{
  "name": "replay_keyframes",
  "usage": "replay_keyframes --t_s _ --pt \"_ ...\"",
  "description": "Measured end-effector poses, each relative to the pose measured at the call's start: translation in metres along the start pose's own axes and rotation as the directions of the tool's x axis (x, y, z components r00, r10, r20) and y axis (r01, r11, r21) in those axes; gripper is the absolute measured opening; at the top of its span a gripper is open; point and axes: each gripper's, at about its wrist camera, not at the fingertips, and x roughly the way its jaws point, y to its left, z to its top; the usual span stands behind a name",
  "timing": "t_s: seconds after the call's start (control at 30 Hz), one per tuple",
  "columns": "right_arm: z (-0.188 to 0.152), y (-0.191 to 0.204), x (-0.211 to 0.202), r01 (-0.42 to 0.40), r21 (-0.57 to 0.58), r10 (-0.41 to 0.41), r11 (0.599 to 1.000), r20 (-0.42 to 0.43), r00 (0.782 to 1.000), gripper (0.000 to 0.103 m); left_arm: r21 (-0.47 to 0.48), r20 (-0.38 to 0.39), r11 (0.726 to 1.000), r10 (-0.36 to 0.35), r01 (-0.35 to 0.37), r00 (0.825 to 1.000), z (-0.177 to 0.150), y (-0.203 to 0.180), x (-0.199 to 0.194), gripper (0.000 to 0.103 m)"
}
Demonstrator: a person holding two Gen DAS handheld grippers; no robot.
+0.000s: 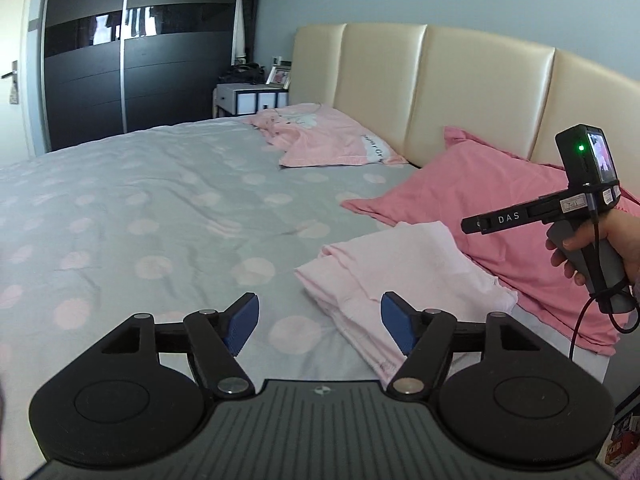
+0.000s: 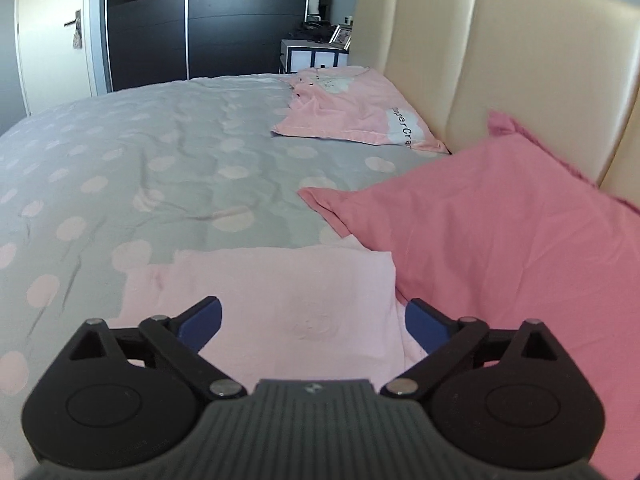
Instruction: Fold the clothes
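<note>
A folded pale pink garment (image 1: 404, 276) lies on the bed near the pink pillow; it also shows in the right wrist view (image 2: 288, 300). My left gripper (image 1: 318, 320) is open and empty, held above the bed at the garment's left edge. My right gripper (image 2: 316, 320) is open and empty, hovering over the garment's near part. The right gripper's body (image 1: 560, 208) shows in the left wrist view, held in a hand to the right of the garment. A second pink garment with a print (image 1: 320, 136) lies spread near the headboard; it also shows in the right wrist view (image 2: 352, 108).
The bed has a grey cover with pale dots (image 1: 140, 208). A darker pink pillow (image 2: 500, 232) leans by the cream headboard (image 1: 460, 92). A dark wardrobe (image 1: 132, 52) and a nightstand (image 1: 248, 98) stand beyond the bed.
</note>
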Motion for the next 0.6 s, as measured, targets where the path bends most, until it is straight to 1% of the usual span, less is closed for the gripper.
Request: replay_keyframes --t_s 0.03,0.13,0.2,0.33,0.47,0.5,0.6 --pt "-0.001 0.006 -0.007 -0.001 0.003 0.001 1.0 -0.004 1.0 0.099 -0.007 0.006 1.0 0.01 -0.01 1.0 0.0 0.003 -0.01 0.067" --pt "-0.01 0.024 -0.029 -0.043 0.004 0.043 0.999 -0.014 0.999 0.099 -0.028 0.014 0.999 0.037 -0.037 0.999 -0.005 0.013 -0.039 0.07" --pt "-0.019 0.04 -0.043 -0.061 -0.02 0.06 0.998 -0.024 0.998 0.099 -0.042 0.012 0.998 0.055 -0.054 0.998 -0.009 0.02 -0.056 0.07" --pt "-0.04 0.071 -0.068 -0.061 -0.066 0.058 0.996 -0.047 0.997 0.099 -0.059 0.008 0.994 0.09 -0.089 0.996 -0.022 0.036 -0.087 0.07" --pt "-0.063 0.101 -0.09 -0.084 -0.067 0.08 0.994 -0.056 0.995 0.099 -0.091 0.011 0.988 0.127 -0.125 0.992 -0.04 0.053 -0.11 0.071" --pt "-0.071 0.107 -0.094 -0.087 -0.063 0.083 0.994 -0.061 0.995 0.099 -0.102 0.009 0.985 0.138 -0.137 0.99 -0.045 0.057 -0.114 0.073" --pt "-0.093 0.124 -0.106 -0.1 -0.043 0.096 0.994 -0.085 0.992 0.099 -0.128 0.012 0.976 0.18 -0.177 0.984 -0.062 0.065 -0.125 0.074"
